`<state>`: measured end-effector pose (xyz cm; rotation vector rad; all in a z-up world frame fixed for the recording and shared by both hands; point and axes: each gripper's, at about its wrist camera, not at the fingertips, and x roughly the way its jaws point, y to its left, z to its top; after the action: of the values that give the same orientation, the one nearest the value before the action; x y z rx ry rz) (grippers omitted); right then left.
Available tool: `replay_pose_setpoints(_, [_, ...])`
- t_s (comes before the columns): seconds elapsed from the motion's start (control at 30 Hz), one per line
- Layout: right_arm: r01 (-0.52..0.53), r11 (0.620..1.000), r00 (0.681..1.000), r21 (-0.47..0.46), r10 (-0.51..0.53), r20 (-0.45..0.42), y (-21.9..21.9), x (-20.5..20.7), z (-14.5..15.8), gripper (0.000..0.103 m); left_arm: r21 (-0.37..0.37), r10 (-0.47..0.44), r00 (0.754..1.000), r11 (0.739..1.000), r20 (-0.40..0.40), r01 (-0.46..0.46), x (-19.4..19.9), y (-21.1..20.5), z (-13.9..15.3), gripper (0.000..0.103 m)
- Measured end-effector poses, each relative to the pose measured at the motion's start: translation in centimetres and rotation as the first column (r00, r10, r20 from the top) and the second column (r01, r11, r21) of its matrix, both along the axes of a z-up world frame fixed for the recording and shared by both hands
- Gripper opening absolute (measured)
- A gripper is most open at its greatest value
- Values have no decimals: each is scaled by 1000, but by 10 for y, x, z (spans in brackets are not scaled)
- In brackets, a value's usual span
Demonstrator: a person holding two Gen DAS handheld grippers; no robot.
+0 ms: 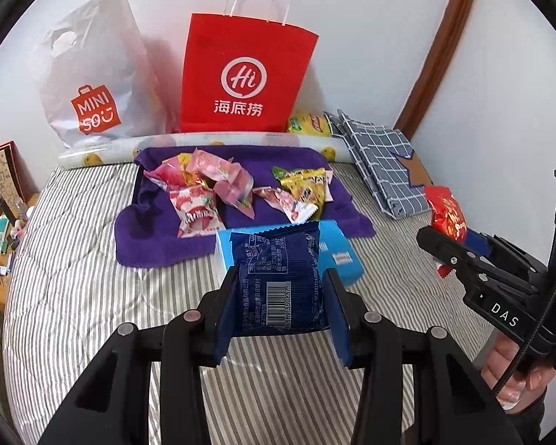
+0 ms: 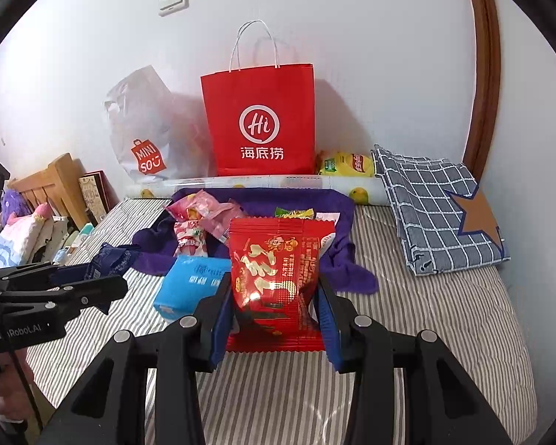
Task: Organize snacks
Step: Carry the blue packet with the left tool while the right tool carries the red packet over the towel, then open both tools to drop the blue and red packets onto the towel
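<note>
Left wrist view: left gripper (image 1: 281, 289) clamped on dark blue packet (image 1: 278, 274), right gripper (image 2: 274, 296) clamped on red packet (image 2: 274, 263), both off the bed; loose snacks (image 1: 218, 189) remained on purple towel (image 1: 159, 237) at 12 o'clock, sorting judged barely begun

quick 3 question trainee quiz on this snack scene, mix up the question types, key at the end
1. True or false: the left gripper is shut on a dark blue snack packet.
2. What does the right gripper hold? A) a red snack packet B) the yellow chip bag C) nothing
3. Fill in: the loose pink and yellow snacks lie on a ____ towel.

Key:
1. True.
2. A: its pads press on the red snack packet; the yellow chip bag lies by the red paper bag.
3. Purple.
</note>
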<state>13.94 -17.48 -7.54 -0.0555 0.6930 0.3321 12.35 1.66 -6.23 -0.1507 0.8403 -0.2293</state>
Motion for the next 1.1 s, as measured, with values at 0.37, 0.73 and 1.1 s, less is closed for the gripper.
replay_pose_setpoints(0.37, [11, 1000, 1000, -3, -12, -3, -5, 44, 0, 40, 9, 22, 1000, 1000, -9, -22, 41, 15, 0, 44])
replay_pose_setpoints(0.73, [15, 1000, 1000, -16, -15, -10, -3, 94, -7, 40, -1, 82, 996, 997, -44, -82, 83, 45, -10, 44])
replay_pose_setpoints(1.1, [20, 1000, 999, -18, -20, -45, 5, 141, -25, 40, 26, 104, 991, 994, -85, -102, 122, 57, -31, 44])
